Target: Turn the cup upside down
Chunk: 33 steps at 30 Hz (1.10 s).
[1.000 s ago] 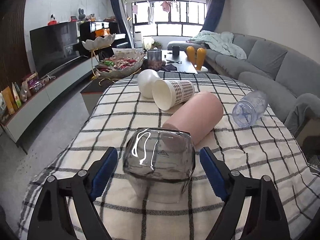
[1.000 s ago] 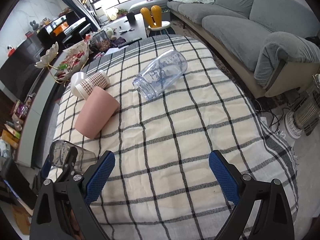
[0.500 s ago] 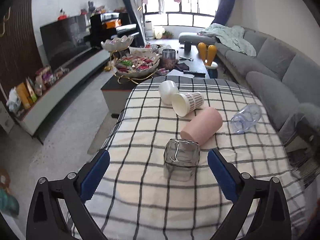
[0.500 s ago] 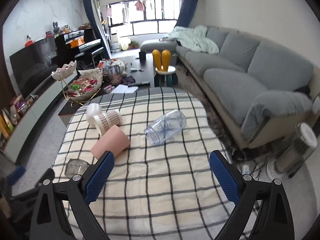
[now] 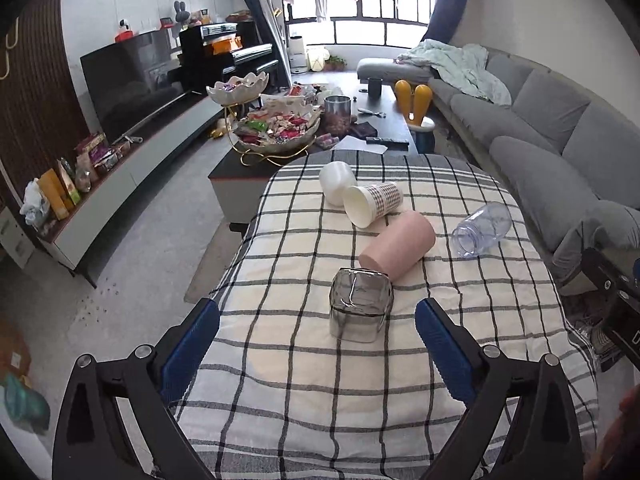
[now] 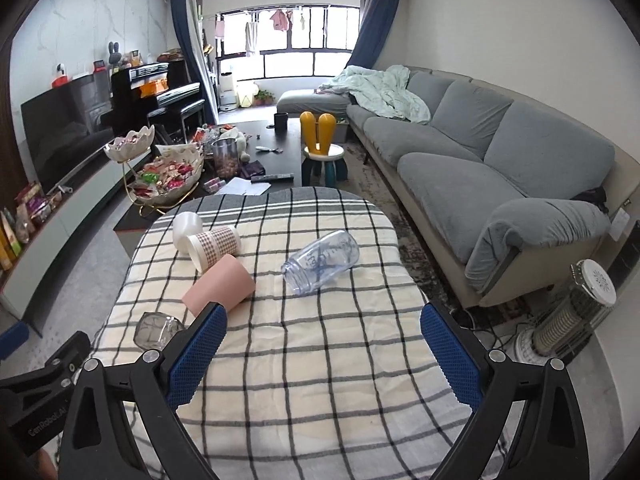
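A smoky grey glass cup (image 5: 360, 306) stands upside down on the checked tablecloth (image 5: 320, 380), near its front left; it also shows in the right wrist view (image 6: 157, 330). My left gripper (image 5: 318, 344) is open and empty, pulled back just short of the cup. My right gripper (image 6: 322, 350) is open and empty over the cloth's front middle. Behind the grey cup a pink cup (image 5: 398, 246) (image 6: 219, 290), a patterned paper cup (image 5: 372, 203) (image 6: 214, 246), a white cup (image 5: 337, 181) (image 6: 187, 230) and a clear bottle (image 5: 482, 230) (image 6: 320, 261) lie on their sides.
A dark coffee table (image 6: 264, 148) with a snack bowl stand (image 5: 276, 132) lies beyond the table's far edge. A grey sofa (image 6: 500, 168) runs along the right. A small heater (image 6: 576, 312) stands on the floor at right. A TV unit (image 5: 132, 152) lines the left wall.
My left gripper has drawn back and up from around the grey cup, which stays inverted on the cloth. My right gripper has also pulled back and levelled out.
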Available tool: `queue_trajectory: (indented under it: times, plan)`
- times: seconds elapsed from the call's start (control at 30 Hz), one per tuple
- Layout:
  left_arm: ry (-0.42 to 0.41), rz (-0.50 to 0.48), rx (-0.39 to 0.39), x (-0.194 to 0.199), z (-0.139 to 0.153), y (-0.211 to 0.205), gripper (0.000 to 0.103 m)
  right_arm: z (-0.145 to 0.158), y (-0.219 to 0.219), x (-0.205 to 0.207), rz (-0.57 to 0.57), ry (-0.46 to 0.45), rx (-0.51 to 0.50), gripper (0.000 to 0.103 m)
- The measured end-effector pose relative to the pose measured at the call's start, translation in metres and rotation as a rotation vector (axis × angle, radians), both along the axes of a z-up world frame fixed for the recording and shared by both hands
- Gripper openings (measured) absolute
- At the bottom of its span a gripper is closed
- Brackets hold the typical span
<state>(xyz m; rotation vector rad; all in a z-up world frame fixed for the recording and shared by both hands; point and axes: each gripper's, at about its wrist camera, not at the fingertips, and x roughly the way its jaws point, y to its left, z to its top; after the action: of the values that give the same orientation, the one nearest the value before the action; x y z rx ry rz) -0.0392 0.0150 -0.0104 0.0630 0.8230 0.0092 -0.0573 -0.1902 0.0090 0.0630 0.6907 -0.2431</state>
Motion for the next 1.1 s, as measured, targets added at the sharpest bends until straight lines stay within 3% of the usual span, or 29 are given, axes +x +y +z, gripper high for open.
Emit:
queue_trajectory:
  times: [1.1]
  plan:
    - [-0.01,0.007,0.002,-0.0053,0.0023,0.0033,0.1,0.0027,0.0065,-0.0029,0.017,-0.009,0.004,0.098]
